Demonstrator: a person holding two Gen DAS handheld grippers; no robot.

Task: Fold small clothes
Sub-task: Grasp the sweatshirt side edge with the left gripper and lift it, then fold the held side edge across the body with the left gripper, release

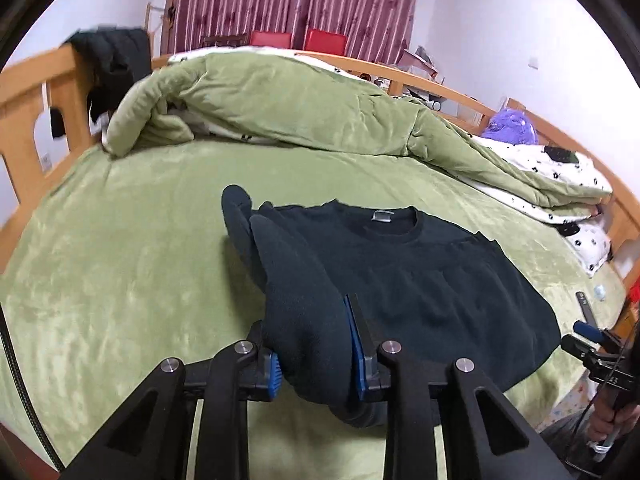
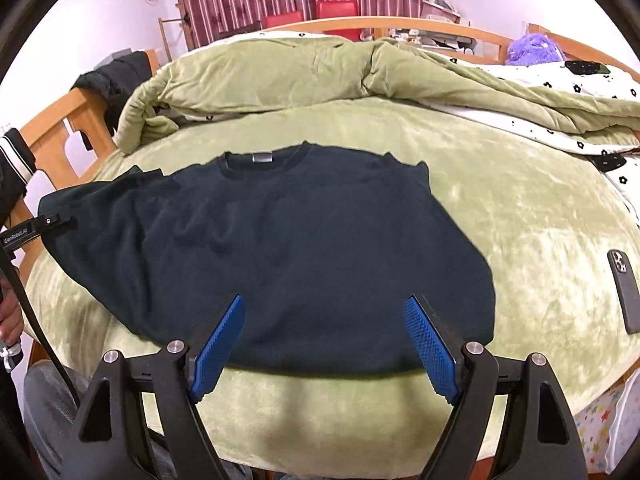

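A dark navy sweater (image 1: 420, 272) (image 2: 300, 240) lies flat on the green bed sheet (image 1: 120, 260), its collar and grey label on the far side. My left gripper (image 1: 308, 332) is shut on the sweater's left sleeve (image 1: 288, 280), which is lifted off the bed and bunched between the blue pads (image 1: 356, 340). In the right wrist view the left gripper (image 2: 52, 220) shows at the left edge, with the sleeve stretched up to it. My right gripper (image 2: 326, 300) is open, hanging above the sweater's near hem with nothing between its fingers. It also appears at the right edge of the left wrist view (image 1: 592, 336).
A rumpled green duvet (image 2: 320, 72) fills the far half of the bed. A dark phone (image 2: 624, 292) lies on the sheet to the right. Black clothes (image 1: 112, 60) hang over the wooden bed frame (image 1: 24, 120) at left. A purple plush toy (image 2: 532, 48) sits far right.
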